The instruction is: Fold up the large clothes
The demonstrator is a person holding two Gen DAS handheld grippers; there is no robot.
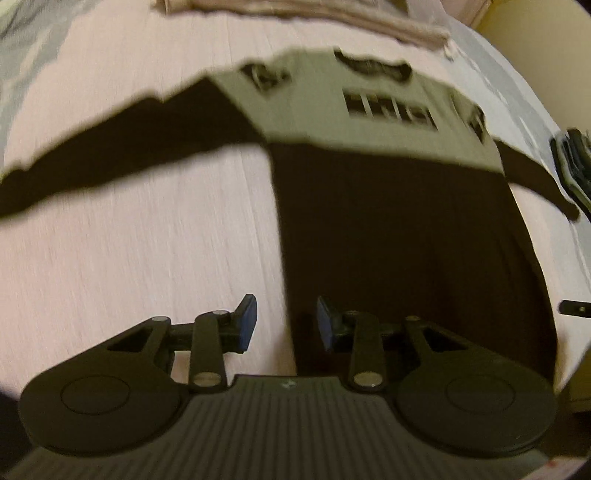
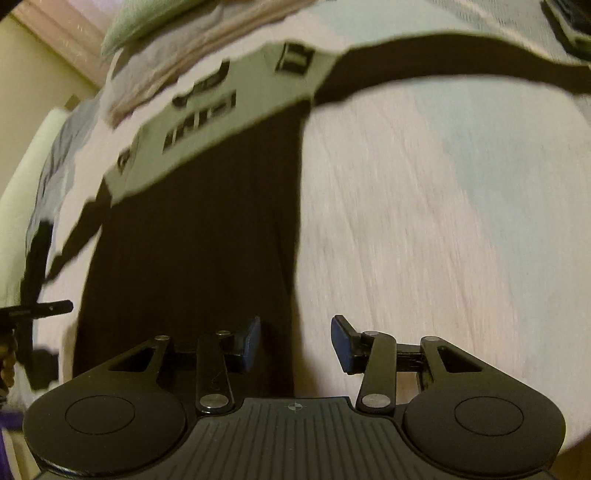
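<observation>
A long-sleeved shirt lies spread flat on the pink bed sheet, with a dark body, a pale olive chest panel carrying dark prints, and both sleeves stretched out sideways. My left gripper stands open above the shirt's left side edge near the hem, one blue pad over the sheet and one over the dark cloth, nothing between them. In the right wrist view the same shirt fills the left half. There my right gripper is open over the shirt's right side edge, holding nothing.
Folded beige cloth lies beyond the collar; it shows as a stack of folded laundry in the right wrist view. A dark flat object rests on the bed past the right sleeve end. A yellow wall borders the bed.
</observation>
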